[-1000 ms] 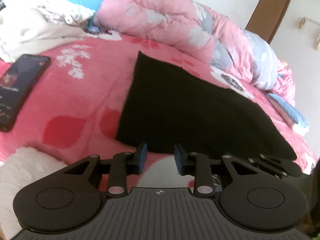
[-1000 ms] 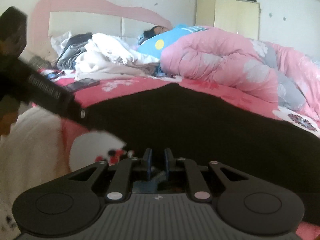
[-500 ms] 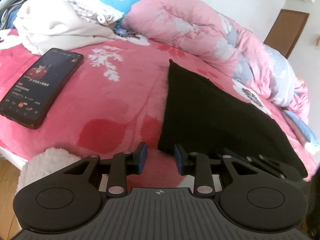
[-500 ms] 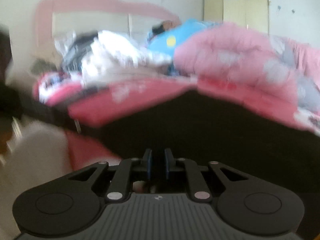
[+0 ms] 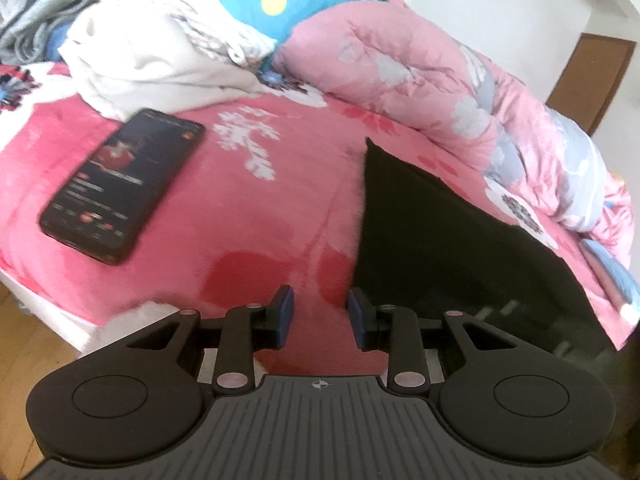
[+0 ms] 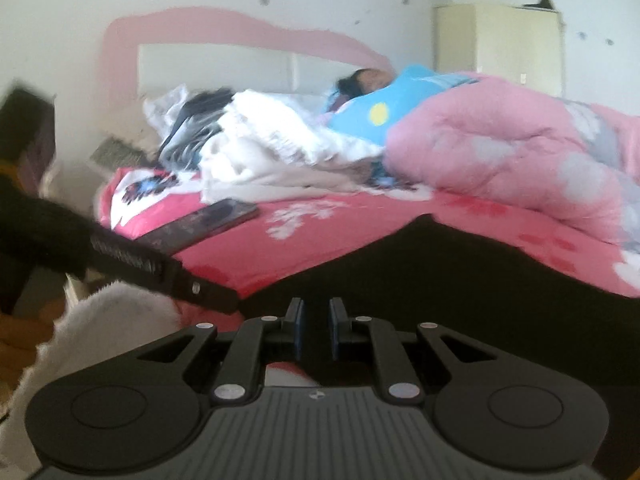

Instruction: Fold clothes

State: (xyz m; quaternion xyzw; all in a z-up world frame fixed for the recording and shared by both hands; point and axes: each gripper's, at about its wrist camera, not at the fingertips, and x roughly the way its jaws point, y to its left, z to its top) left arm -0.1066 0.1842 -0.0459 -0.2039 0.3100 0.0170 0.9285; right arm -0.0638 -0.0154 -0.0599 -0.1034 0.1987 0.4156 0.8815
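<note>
Where the views begin, nearest the lens: left hand-held gripper (image 5: 318,316) released, pads apart over bare pink bed sheet (image 5: 256,208), just beside the left edge of the black garment (image 5: 440,240). Right hand-held gripper (image 6: 316,328) narrowed to a slit over that same cloth; cannot tell whether clenched on it. Black garment spread flat near the bed's front edge. Farther left, well apart, a phone (image 5: 124,184) lying face up. Beyond, a heap of white clothes (image 5: 152,48), a pink quilt (image 5: 420,64), then a person (image 6: 368,80) lying by the headboard (image 6: 224,64)
</note>
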